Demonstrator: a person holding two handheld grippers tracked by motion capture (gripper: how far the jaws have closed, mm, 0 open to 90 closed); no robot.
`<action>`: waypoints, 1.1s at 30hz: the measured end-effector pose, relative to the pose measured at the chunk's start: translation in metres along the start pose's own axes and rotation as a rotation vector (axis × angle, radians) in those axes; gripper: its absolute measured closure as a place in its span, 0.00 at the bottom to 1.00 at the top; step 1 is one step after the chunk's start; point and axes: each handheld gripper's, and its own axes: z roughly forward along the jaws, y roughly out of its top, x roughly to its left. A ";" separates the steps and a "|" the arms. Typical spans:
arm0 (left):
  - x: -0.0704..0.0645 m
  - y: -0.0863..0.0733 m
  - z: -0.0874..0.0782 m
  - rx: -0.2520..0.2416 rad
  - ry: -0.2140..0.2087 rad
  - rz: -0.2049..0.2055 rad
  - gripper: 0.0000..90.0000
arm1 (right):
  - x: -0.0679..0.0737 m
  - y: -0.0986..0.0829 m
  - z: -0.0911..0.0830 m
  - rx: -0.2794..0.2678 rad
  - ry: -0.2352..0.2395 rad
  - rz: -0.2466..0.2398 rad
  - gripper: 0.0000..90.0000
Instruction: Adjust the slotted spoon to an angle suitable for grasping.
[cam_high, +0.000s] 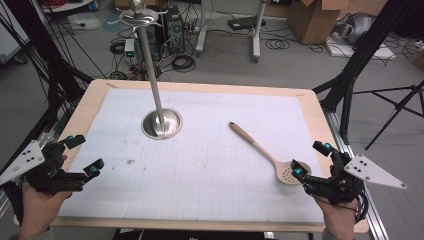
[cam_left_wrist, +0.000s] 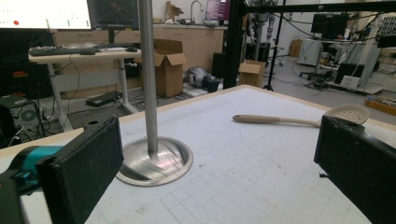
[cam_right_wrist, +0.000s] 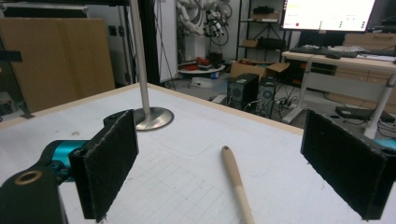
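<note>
A wooden slotted spoon (cam_high: 262, 151) lies on the white grid mat (cam_high: 200, 165), handle toward the middle, perforated bowl at the right front. My right gripper (cam_high: 310, 159) stands open just beside that bowl, and the spoon's handle (cam_right_wrist: 236, 179) runs up between its wide-apart jaws. A metal stand (cam_high: 159, 117) with a round base and tall pole rises left of centre. My left gripper (cam_high: 84, 154) is open at the table's left edge, holding nothing. From it I see the stand's base (cam_left_wrist: 156, 161) close ahead and the spoon (cam_left_wrist: 299, 119) farther right.
The mat covers a wooden table (cam_high: 95, 97). Black frame poles (cam_high: 367, 45) rise at both sides. Beyond the far edge the floor holds cables, computer cases (cam_high: 172, 22) and cardboard boxes (cam_high: 315, 20).
</note>
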 end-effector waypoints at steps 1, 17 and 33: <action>0.000 -0.001 0.000 0.002 0.002 -0.002 0.02 | -0.001 0.000 0.000 -0.003 -0.004 0.002 0.11; -0.002 -0.006 0.007 0.020 -0.013 -0.014 0.02 | -0.002 -0.006 0.014 0.051 -0.018 -0.013 0.13; -0.001 -0.008 0.002 0.018 -0.003 -0.023 0.02 | -0.006 -0.007 0.043 0.103 0.104 0.014 0.34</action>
